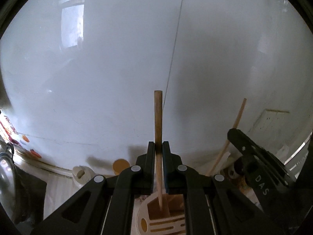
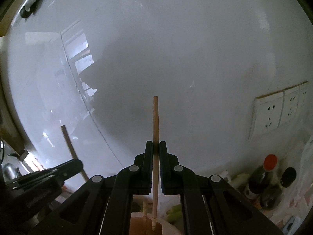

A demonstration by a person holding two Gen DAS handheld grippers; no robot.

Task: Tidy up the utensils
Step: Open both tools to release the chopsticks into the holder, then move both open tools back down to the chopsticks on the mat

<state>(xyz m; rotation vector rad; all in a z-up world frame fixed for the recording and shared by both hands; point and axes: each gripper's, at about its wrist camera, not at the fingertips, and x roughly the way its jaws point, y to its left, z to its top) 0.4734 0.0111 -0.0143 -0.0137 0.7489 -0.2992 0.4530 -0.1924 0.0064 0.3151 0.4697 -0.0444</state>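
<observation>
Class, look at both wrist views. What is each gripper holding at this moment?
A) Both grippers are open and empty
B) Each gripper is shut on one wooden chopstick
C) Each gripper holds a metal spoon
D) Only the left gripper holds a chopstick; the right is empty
B: the left gripper has its jaws shut on the left chopstick, and the right gripper has its jaws shut on the right chopstick.

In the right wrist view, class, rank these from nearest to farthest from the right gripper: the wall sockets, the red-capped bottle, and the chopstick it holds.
1. The chopstick, clamped upright between the jaws of the right gripper, centre.
2. The red-capped bottle, low on the right, among other bottles.
3. The wall sockets, on the wall, upper right, behind the bottle.
</observation>
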